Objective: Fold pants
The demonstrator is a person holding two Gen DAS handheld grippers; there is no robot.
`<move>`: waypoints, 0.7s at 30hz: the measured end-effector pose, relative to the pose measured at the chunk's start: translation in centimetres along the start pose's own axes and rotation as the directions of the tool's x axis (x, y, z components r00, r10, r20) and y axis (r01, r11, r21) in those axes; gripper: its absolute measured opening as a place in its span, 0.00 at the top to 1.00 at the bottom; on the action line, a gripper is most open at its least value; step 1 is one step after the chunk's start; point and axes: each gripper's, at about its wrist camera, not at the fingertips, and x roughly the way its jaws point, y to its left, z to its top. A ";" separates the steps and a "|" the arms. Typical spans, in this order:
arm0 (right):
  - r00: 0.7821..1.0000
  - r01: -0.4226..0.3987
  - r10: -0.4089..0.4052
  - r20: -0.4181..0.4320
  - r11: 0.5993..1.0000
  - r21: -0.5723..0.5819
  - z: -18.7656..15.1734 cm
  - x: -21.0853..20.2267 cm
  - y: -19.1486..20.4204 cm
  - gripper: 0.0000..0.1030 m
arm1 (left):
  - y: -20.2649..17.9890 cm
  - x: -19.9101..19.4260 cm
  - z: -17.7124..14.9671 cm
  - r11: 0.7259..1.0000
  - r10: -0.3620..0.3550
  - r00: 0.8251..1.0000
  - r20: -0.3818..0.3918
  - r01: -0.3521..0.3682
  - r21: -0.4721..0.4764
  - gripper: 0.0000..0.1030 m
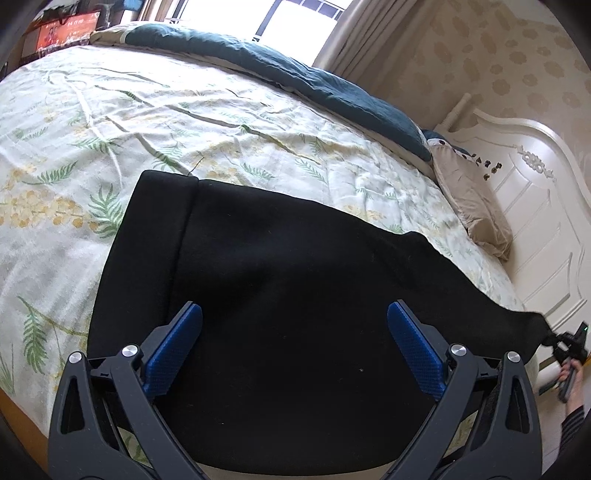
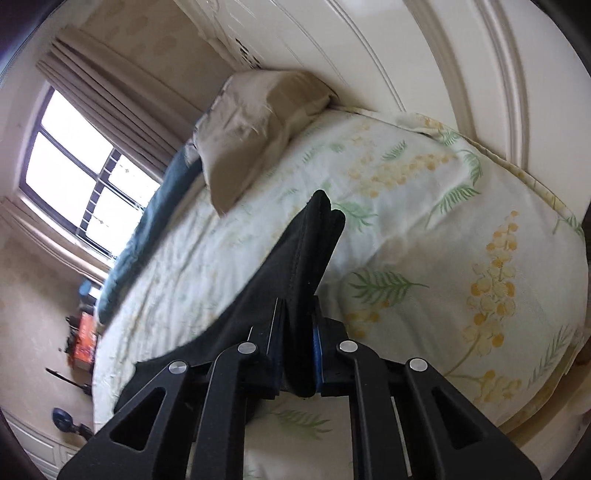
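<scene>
Black pants (image 1: 295, 266) lie across the floral bedsheet (image 1: 110, 129), waistband at the far left, legs running off to the right. My left gripper (image 1: 294, 317) hovers over the waist part, jaws wide open with blue pads (image 1: 177, 343) apart and empty. In the left wrist view my right gripper (image 1: 567, 345) shows at the far right, holding the leg ends off the bed's edge. In the right wrist view the right gripper (image 2: 299, 354) is shut on the black pants (image 2: 295, 266), whose hem sticks up beyond the fingers.
A beige pillow (image 1: 469, 199) and a dark teal quilt (image 1: 295, 77) lie along the far side of the bed. A white headboard (image 1: 528, 206) stands on the right. A window (image 2: 77, 173) with curtains is behind. An orange box (image 1: 62, 33) sits past the far-left corner of the bed.
</scene>
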 end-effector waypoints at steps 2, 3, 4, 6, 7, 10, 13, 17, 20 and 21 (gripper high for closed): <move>0.998 0.056 -0.056 -0.007 0.998 -0.008 0.6 -0.1 0.2 0.88 | -0.1 0.1 -0.1 1.000 0.006 1.000 0.003 -0.006 0.009 0.03; 0.998 0.066 -0.066 -0.012 0.998 0.008 0.8 -0.1 -0.2 0.88 | -0.1 0.1 -0.1 1.000 0.008 1.000 0.006 -0.008 0.011 0.03; 0.997 0.076 -0.076 -0.016 0.997 0.025 0.9 -0.2 -0.6 0.88 | -0.1 0.1 -0.2 1.000 0.009 1.000 0.008 -0.009 0.012 0.03; 0.993 0.121 -0.121 -0.018 0.991 0.061 1.4 0.0 -1.8 0.88 | -0.2 0.1 -0.2 1.000 0.013 1.000 0.009 -0.013 0.016 0.03; 0.990 0.137 -0.136 -0.023 0.987 0.080 1.6 0.4 -2.4 0.89 | -0.2 0.1 -0.2 1.000 0.015 1.000 0.009 -0.016 0.019 0.03; 0.986 0.161 -0.155 -0.056 0.979 0.125 1.6 1.2 -4.5 0.89 | -0.3 0.3 -0.2 0.999 0.024 1.000 0.004 -0.024 0.031 0.03; 0.985 0.157 -0.144 -0.095 0.976 0.150 1.7 1.9 -6.0 0.76 | -0.4 0.4 -0.1 0.999 0.033 0.999 0.000 -0.033 0.042 0.03; 0.989 0.123 -0.108 -0.097 0.978 0.170 2.1 2.0 -8.2 0.40 | -0.8 0.6 -0.2 0.996 0.060 0.998 -0.004 -0.060 0.065 0.03; 0.990 -0.020 0.048 -0.129 0.978 0.208 2.1 2.7 -9.8 0.37 | -1.2 0.9 -0.4 0.991 0.094 0.996 -0.005 -0.093 0.093 0.03; 0.983 -0.082 0.115 -0.143 0.972 0.219 2.1 3.1 -10.1 0.37 | -1.3 1.0 -0.4 0.990 0.104 0.995 -0.005 -0.103 0.101 0.03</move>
